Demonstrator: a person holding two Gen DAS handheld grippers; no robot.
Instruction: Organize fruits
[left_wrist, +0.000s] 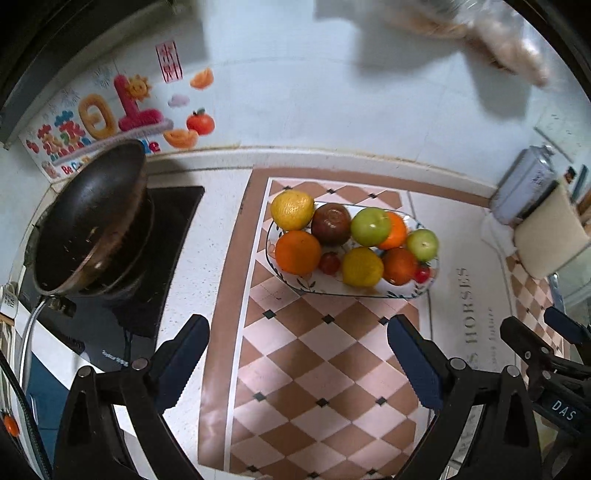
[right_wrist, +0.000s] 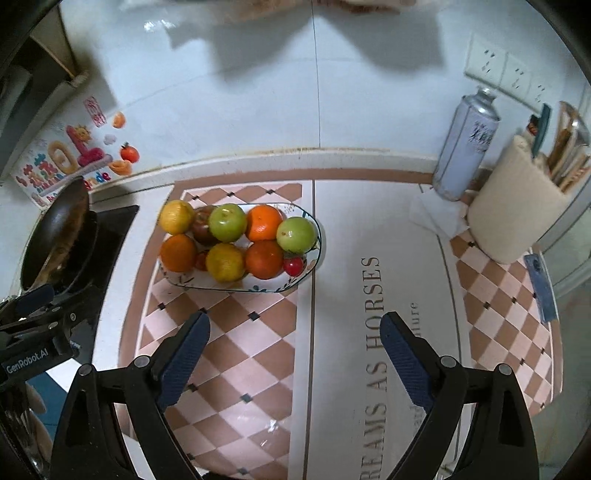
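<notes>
We note a dark round metal wok (left_wrist: 92, 218) tilted on a black glass hob (left_wrist: 147, 258), left. A checkered pink-and-brown mat (right_wrist: 258, 350) covers the counter. A pale blue spray can (right_wrist: 467, 144) stands beside a cream utensil holder (right_wrist: 517, 214), right.

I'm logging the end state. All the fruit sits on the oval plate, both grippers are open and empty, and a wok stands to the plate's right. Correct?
Not quite: the wok stands to the left of the oval plate, on the stove, as both wrist views show. The rest holds: left gripper and right gripper are open and empty.
</notes>
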